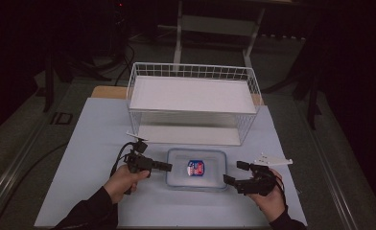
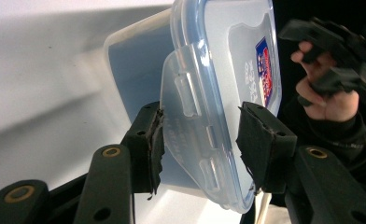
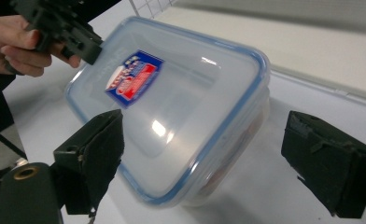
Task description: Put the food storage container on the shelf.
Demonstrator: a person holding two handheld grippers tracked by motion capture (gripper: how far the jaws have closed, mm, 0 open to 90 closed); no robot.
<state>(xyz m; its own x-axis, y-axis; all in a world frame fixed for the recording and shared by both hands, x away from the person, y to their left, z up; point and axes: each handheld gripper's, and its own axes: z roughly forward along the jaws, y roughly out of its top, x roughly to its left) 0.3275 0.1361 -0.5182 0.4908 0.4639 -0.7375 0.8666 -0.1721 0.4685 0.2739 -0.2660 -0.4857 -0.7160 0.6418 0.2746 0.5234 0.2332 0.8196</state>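
A clear plastic container with a blue-rimmed lid and a red and blue label lies flat on the white mat. My left gripper is at its left end. In the left gripper view the pads of the left gripper sit against the lid's clear latch flap and the lid rim of the container. My right gripper stands open just off the right end. Its jaws spread wide on either side of the container without touching it.
A white wire basket with a flat white shelf stands behind the container, close to it. The white mat covers the table, with bare room left of the left hand. Dark floor and table legs lie beyond.
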